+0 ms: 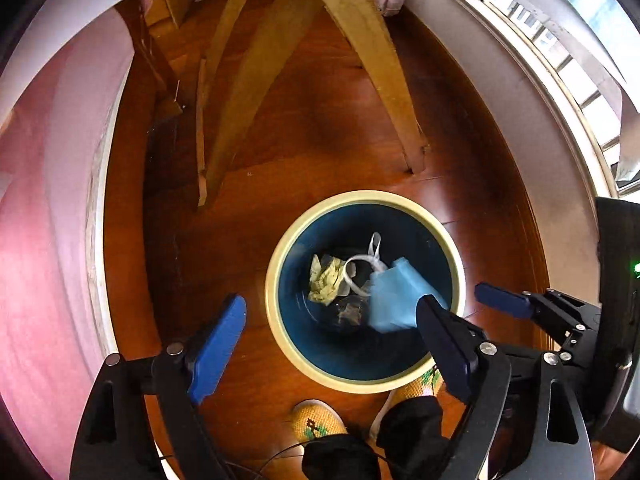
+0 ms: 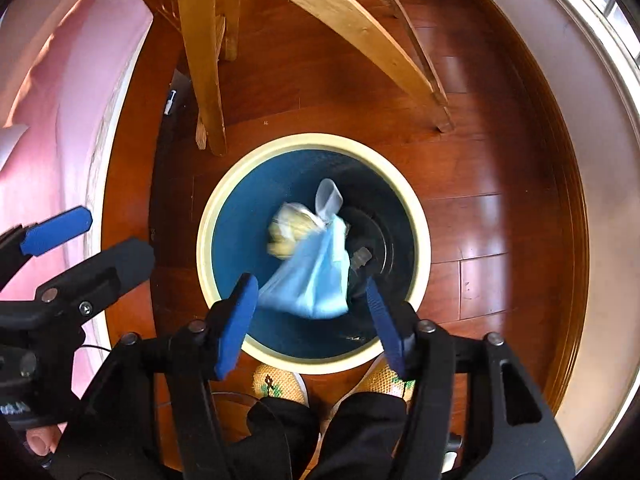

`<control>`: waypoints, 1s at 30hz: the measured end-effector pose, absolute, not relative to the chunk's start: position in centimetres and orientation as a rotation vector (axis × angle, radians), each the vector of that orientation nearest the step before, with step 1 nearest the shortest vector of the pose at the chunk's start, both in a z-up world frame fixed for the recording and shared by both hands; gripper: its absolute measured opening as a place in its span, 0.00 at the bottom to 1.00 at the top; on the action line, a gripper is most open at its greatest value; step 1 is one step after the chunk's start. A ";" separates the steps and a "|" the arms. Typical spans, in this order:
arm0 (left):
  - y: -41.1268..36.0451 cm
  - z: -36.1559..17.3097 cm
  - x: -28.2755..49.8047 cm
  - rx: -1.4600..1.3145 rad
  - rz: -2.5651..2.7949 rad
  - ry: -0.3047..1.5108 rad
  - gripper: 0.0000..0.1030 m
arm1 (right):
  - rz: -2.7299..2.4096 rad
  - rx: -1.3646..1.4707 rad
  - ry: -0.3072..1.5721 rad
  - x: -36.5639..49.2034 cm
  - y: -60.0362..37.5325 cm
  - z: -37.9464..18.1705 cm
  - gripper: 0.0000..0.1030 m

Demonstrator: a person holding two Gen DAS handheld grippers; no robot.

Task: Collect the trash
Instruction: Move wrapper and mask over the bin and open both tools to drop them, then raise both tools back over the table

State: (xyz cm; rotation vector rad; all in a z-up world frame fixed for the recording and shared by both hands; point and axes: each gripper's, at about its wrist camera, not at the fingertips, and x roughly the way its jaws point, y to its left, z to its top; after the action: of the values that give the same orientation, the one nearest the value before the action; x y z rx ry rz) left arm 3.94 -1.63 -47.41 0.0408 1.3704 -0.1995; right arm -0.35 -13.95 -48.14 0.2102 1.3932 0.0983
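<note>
A round bin with a cream rim (image 1: 364,197) (image 2: 316,140) and a blue inside stands on the wooden floor below both grippers. In it lie a crumpled yellow paper (image 1: 326,280) (image 2: 290,232), blurred in the right wrist view, and a dark scrap (image 1: 352,312). A light blue face mask (image 1: 396,300) (image 2: 316,276) with white straps (image 1: 366,264) hangs loose over the bin's mouth, blurred. My left gripper (image 1: 332,344) is open over the bin's near left rim, nothing between its pads. My right gripper (image 2: 310,322) is open above the bin, its pads clear of the mask.
Pale wooden chair legs (image 1: 372,60) (image 2: 208,80) stand on the floor just beyond the bin. Pink bedding (image 1: 52,200) fills the left side, a white wall and window sill (image 1: 520,100) the right. A person's feet in yellow knitted slippers (image 1: 316,420) (image 2: 280,384) touch the bin's near side.
</note>
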 end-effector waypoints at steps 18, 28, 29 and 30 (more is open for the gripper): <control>2.6 -31.9 0.9 -0.015 -0.181 1.304 0.86 | 0.076 0.256 1.358 -3.5 -13.6 -34.7 0.58; 4.5 -15.8 -1.2 0.009 -0.201 1.174 0.86 | 0.095 0.222 1.247 -5.9 -11.7 -18.3 0.58; 4.7 -14.4 -1.3 0.007 -0.204 1.158 0.86 | 0.097 0.213 1.225 -6.1 -11.6 -16.4 0.58; 4.9 -12.9 -1.3 0.001 -0.205 1.138 0.86 | 0.098 0.207 1.209 -6.3 -11.4 -15.2 0.58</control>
State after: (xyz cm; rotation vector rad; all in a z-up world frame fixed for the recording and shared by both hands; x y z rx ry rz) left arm -1.30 4.92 -12.95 0.0012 1.1377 -0.2047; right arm -6.29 -11.42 -15.19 0.2071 1.2091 0.0983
